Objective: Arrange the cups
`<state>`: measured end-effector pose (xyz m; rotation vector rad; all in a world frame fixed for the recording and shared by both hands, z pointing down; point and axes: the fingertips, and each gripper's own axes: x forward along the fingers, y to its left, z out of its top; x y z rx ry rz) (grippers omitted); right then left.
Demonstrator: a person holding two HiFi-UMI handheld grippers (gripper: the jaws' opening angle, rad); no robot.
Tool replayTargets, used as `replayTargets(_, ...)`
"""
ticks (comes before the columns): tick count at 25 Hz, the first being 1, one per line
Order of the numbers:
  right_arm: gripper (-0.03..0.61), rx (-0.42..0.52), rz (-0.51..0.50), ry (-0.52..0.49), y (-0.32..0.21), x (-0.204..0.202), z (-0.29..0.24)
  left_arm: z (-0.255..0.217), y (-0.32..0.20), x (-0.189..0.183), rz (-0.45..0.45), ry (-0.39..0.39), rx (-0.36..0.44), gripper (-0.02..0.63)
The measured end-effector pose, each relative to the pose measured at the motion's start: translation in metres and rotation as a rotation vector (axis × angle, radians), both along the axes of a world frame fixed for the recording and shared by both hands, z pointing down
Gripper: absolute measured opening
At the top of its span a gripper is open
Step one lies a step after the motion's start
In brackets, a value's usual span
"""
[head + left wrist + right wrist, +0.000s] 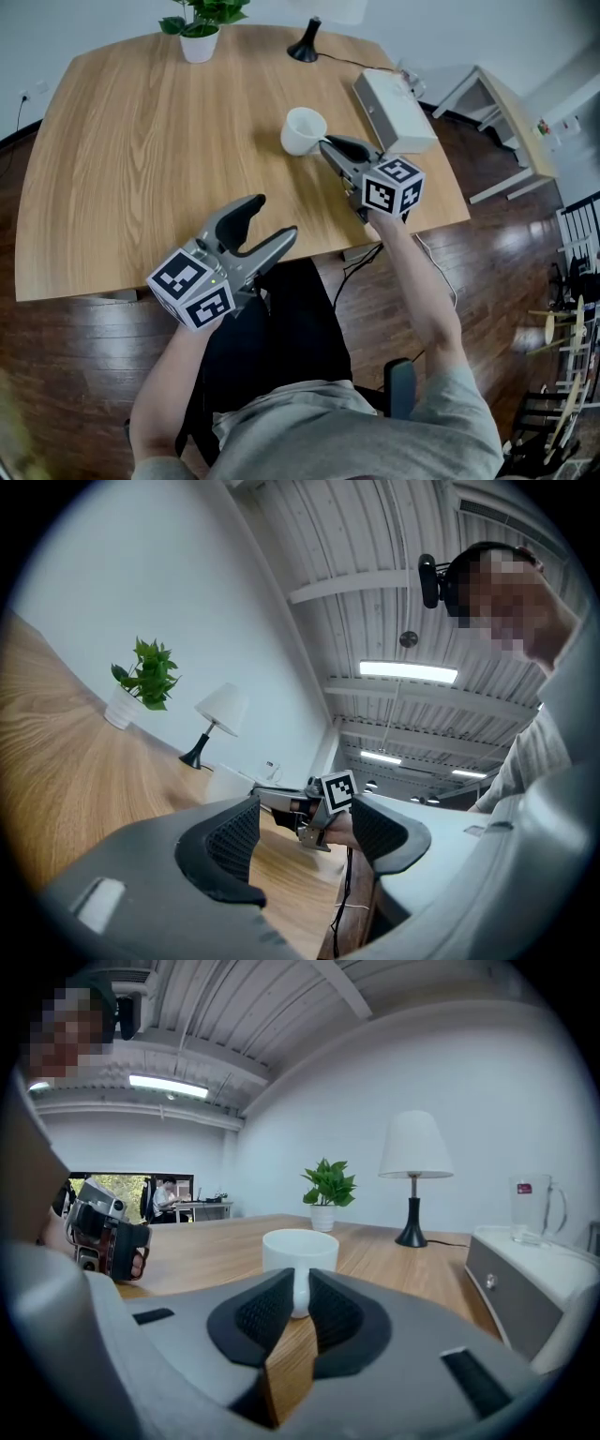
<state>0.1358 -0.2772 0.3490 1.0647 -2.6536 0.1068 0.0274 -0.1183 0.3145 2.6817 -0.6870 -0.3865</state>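
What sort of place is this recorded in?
Likely an office or studio workspace: a large wooden table with a potted plant and table lamp, strip lights overhead, and someone at a desk in the background.

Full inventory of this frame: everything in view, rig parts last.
table: 1, light wood, middle of the head view
cup: 1, white, table's right part, handle in the right claw
potted plant: 1, green in a white pot, table's far edge
lamp: 1, black base and white shade, far edge, right of the plant
box: 1, white, table's right edge
glass jug: 1, clear, on the box
side table: 1, pale top and white legs, right of the main table
floor: dark wood, around the table
person at a desk: 1, far background, right gripper view
left claw: 1, grey and black, open and empty, table's near edge
right claw: 1, grey and black, shut on the cup's handle
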Motion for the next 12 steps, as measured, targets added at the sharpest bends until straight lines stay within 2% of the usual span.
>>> replayTargets(6, 0.064, 0.063, 0.09, -0.071, -0.008, 0.054, -0.041, 0.0, -0.001, -0.001, -0.008, -0.003, -0.007, 0.298)
replayTargets(12, 0.064, 0.118, 0.299, -0.015, -0.041, 0.17, -0.087, -0.001, -0.002, 0.002, -0.006, -0.003, -0.008, 0.296)
